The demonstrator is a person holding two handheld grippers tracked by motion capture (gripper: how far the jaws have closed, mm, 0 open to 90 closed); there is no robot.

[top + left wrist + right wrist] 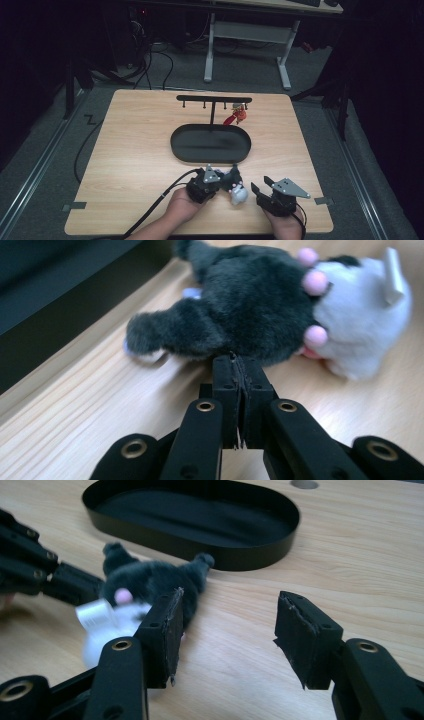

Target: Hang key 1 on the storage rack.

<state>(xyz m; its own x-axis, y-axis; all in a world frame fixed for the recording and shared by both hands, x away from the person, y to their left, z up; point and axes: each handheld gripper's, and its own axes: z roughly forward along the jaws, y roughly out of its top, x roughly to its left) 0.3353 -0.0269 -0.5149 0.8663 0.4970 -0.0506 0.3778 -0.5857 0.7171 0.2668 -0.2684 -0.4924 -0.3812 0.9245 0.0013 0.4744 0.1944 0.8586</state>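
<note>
While the left gripper (239, 365) sits closed against the plush toy (260, 310) near the tabletop's front edge, perhaps nudging it, the right gripper (227, 630) waits open beside.

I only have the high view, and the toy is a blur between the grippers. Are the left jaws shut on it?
Observer: The left gripper has its pads pressed together, tips against the plush toy at its dark fur. I can't tell whether any fur is pinched.
Operator: And the right jaws?
Observer: The right gripper is open, with bare table between its pads.
Operator: Where's the toy's white end?
Observer: On the far side from the left gripper, with a white tag on it.
</note>
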